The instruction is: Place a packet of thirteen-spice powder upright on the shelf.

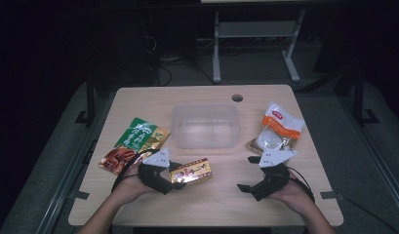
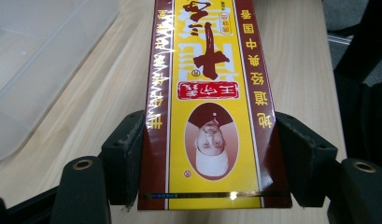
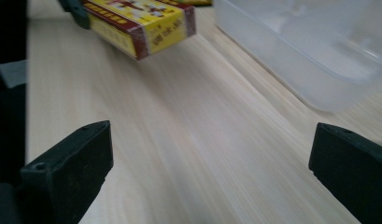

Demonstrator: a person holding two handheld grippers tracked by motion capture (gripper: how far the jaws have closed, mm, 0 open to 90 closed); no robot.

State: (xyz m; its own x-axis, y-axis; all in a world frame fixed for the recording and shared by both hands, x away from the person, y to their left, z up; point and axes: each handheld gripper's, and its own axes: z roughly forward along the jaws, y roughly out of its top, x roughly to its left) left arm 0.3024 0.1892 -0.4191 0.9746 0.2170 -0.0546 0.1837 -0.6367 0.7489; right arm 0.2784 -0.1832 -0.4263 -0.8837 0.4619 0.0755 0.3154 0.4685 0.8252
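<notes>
Left tongs (image 1: 173, 176): clamped on the yellow-and-maroon box (image 1: 191, 171), lifted just off the surface (image 1: 221, 204)
Right tongs (image 1: 249, 173): spread wide, nothing in them
Clear tub (image 1: 205, 126): looks empty, mid-surface, behind the box
Hard to read: green packet (image 1: 141, 134) and white bag (image 1: 277, 127), print too small

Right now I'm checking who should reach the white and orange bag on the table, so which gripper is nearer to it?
Right. The right gripper sits open just in front of the white and orange bag. The left gripper is across the table, shut on the yellow box.
</notes>
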